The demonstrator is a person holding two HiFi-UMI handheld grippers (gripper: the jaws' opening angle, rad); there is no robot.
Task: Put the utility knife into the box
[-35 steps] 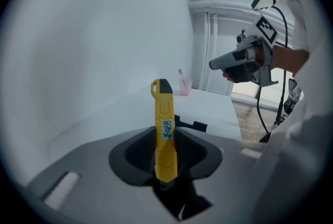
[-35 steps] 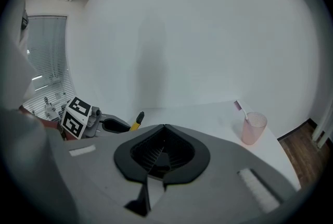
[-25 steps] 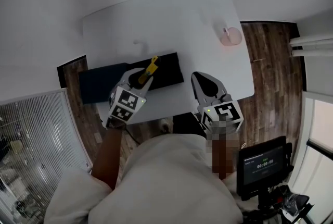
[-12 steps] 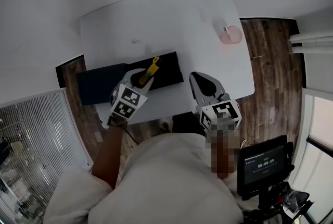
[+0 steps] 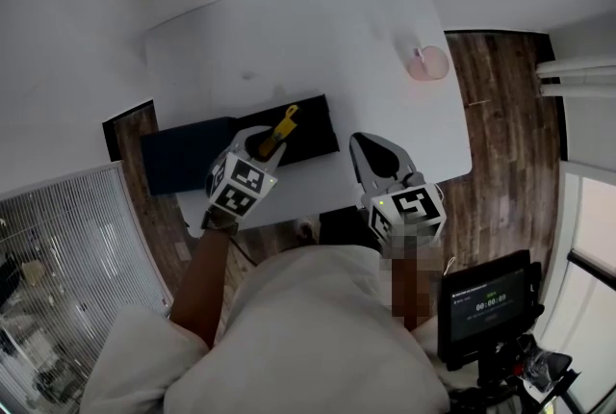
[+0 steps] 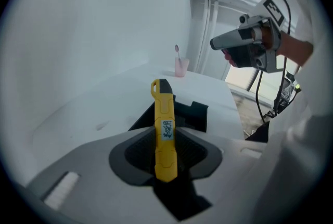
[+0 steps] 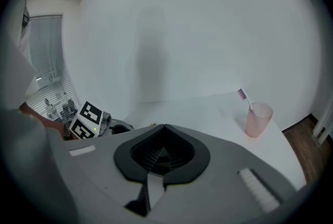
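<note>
**Inspector:** Count of items?

**Assistant:** One yellow utility knife (image 6: 165, 132); one black box (image 5: 183, 157) at the near left of the tabletop (image 5: 327, 37); one pink cup (image 5: 426, 64) holding one toothbrush (image 7: 243, 97), far right; two tools.

**Inspector:** Left tool (image 5: 262, 144)?

**Assistant:** Jaws clamped on the utility knife's rear half; its front half projects forward over the box; whether it touches the box I cannot tell.

**Inspector:** Right tool (image 7: 163, 137)?

**Assistant:** Jaws together, nothing between them; above the tabletop's near edge, just right of the box, well apart from the cup.
</note>
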